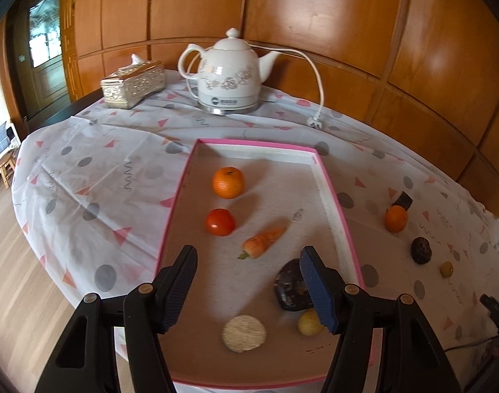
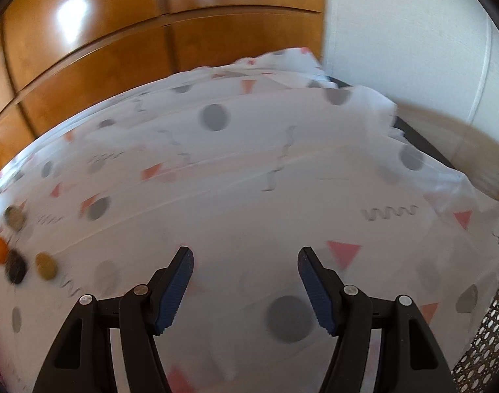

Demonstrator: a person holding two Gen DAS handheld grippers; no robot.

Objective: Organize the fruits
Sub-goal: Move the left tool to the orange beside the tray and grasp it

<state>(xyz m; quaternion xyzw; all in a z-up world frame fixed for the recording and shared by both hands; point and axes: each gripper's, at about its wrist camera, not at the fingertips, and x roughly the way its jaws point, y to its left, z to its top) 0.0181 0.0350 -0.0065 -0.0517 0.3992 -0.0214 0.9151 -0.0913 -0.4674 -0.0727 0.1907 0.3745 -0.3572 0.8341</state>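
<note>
Left wrist view: your loose orange [image 1: 396, 218] lies right of the pink tray [image 1: 338, 209], apparently firm and round, so pinch it across its middle. Both the left gripper [image 1: 249, 290] and right gripper [image 2: 246, 290] gape with nothing between the fingers.

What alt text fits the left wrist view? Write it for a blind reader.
An open hand-held gripper hovers over a pink-rimmed tray holding an orange, tomato, carrot and other items. More fruit lies on the tablecloth at right; a kettle and tissue box stand behind.
</note>
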